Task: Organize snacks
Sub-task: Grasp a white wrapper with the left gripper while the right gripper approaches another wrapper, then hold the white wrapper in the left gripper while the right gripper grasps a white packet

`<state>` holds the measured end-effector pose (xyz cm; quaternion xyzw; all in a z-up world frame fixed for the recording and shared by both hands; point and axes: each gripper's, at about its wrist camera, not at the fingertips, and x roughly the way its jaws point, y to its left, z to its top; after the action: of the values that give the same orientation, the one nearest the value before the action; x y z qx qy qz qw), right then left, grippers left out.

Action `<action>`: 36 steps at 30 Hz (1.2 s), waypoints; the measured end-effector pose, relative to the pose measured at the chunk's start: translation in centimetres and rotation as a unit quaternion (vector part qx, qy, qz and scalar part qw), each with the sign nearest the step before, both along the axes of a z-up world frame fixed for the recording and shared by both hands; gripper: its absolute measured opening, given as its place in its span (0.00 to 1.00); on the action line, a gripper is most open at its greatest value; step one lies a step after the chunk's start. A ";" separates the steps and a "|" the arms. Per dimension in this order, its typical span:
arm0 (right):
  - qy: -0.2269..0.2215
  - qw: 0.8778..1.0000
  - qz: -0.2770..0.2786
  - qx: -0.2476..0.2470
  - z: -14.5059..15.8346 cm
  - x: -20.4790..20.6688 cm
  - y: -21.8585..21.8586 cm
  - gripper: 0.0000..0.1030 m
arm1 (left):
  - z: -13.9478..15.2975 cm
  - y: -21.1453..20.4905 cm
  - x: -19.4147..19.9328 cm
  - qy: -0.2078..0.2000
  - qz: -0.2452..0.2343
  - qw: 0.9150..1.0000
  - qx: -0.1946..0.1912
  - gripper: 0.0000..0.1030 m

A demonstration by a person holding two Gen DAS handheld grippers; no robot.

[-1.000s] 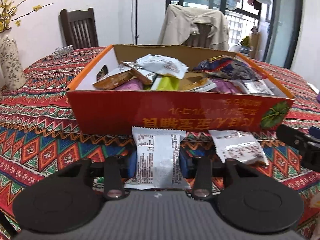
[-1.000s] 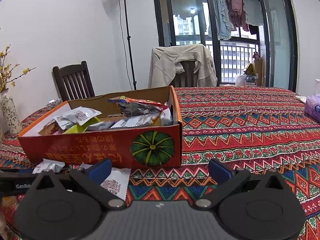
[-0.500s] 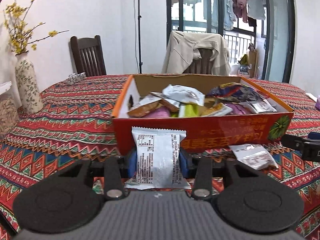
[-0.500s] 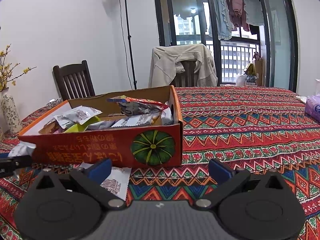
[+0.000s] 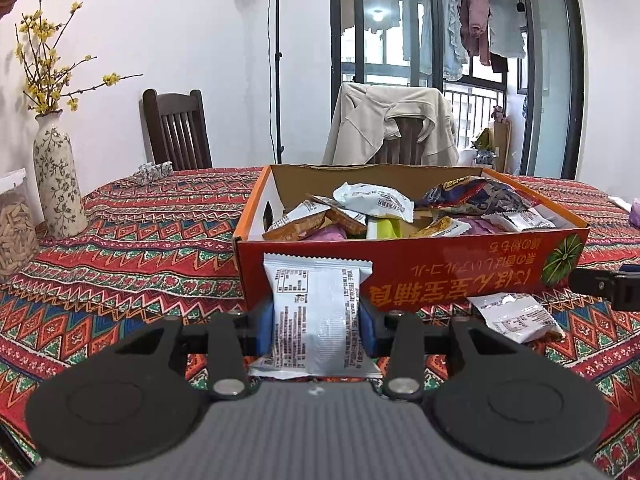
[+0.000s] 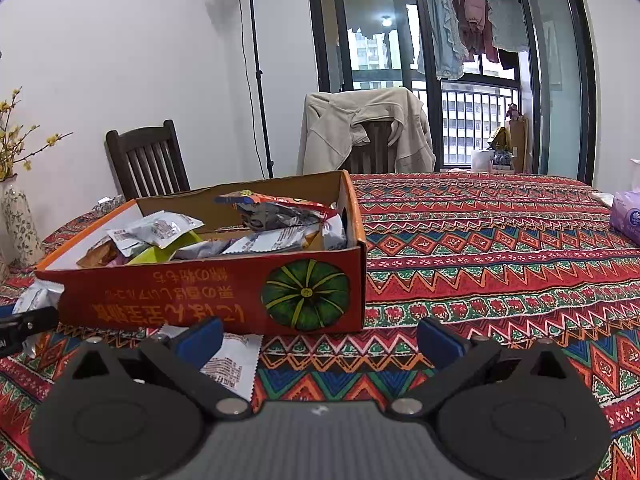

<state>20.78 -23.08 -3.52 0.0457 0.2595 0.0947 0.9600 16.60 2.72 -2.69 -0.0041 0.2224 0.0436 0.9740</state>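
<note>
An open red cardboard box (image 5: 420, 276) (image 6: 200, 292) holding several snack packets stands on the patterned tablecloth. My left gripper (image 5: 316, 330) is shut on a white snack packet (image 5: 316, 312), held upright just in front of the box's near wall. A second white packet (image 5: 516, 316) (image 6: 232, 364) lies flat on the cloth before the box. My right gripper (image 6: 318, 340) stands open above the cloth near the box's right corner, with nothing between its blue pads; that loose packet lies under its left finger. The right gripper's finger (image 5: 604, 284) shows at the left view's right edge.
A floral vase (image 5: 58, 188) with yellow blossoms and a jar (image 5: 14, 240) stand at the table's left edge. Two chairs (image 5: 176, 130) are behind the table, one draped with a beige jacket (image 5: 388, 124). A purple tissue pack (image 6: 626, 220) lies at far right.
My left gripper has pulled back and swung left and upward with the white packet, so the box looks smaller and sits to the right. The right gripper has stayed still.
</note>
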 end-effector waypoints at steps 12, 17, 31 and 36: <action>-0.003 1.000 -0.004 -0.001 0.0 -0.1 -0.1 1.00 | 0.1 0.6 -0.4 -0.011 -0.001 1.000 -0.018 0.41; -0.001 1.000 0.002 -0.014 0.2 -0.2 0.4 1.00 | 0.0 0.7 -0.5 -0.013 -0.005 1.000 -0.023 0.41; 0.049 0.993 0.087 -0.066 0.9 2.1 8.6 1.00 | 0.1 1.0 -0.6 -0.017 -0.010 0.999 -0.034 0.41; 0.089 0.991 0.075 -0.071 -0.4 3.6 9.2 1.00 | 0.1 1.1 -0.5 -0.015 -0.011 0.999 -0.036 0.41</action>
<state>24.33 -13.87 -3.93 -0.0342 0.3529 0.1431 0.9240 16.10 3.81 -2.59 -0.0378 0.2091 0.0246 0.9768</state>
